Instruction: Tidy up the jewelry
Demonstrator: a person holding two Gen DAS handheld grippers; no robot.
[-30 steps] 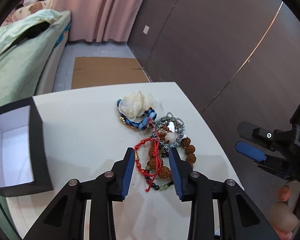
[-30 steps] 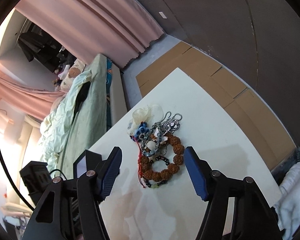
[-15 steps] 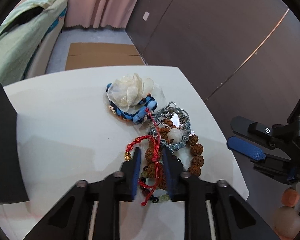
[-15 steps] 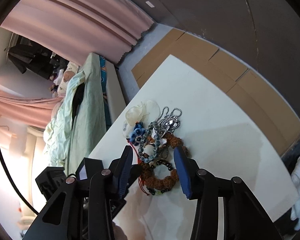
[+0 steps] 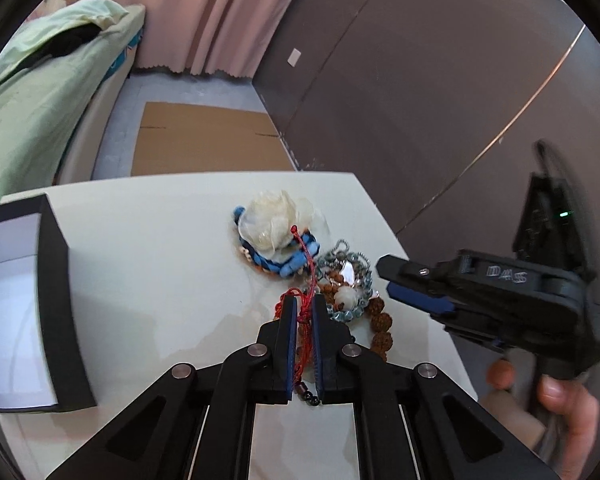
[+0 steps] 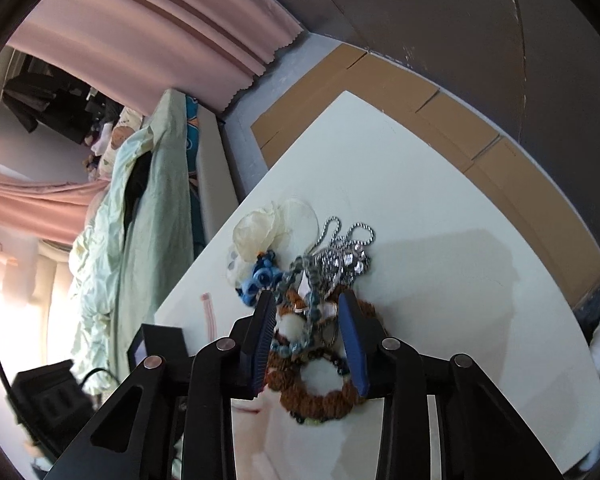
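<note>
A tangled pile of jewelry lies on the white table (image 5: 152, 264): a cream flower on a blue braided band (image 5: 274, 226), a grey bead bracelet (image 5: 346, 276), a brown seed bracelet (image 5: 380, 326) and a red cord bracelet (image 5: 304, 312). My left gripper (image 5: 304, 308) is shut on the red cord bracelet. My right gripper (image 6: 308, 308) is open, its fingers astride the grey bead bracelet (image 6: 306, 312) and the brown seed bracelet (image 6: 320, 396). It also shows in the left wrist view (image 5: 416, 284), right of the pile.
A black box with a white inside (image 5: 28, 304) stands open at the table's left. The table's right edge (image 5: 428, 280) is close to the pile. A bed with green bedding (image 5: 40, 80) and cardboard on the floor (image 5: 208, 140) lie beyond the table.
My left gripper came down on the pile and closed on the red cord. My right gripper narrowed and moved in over the bead bracelets.
</note>
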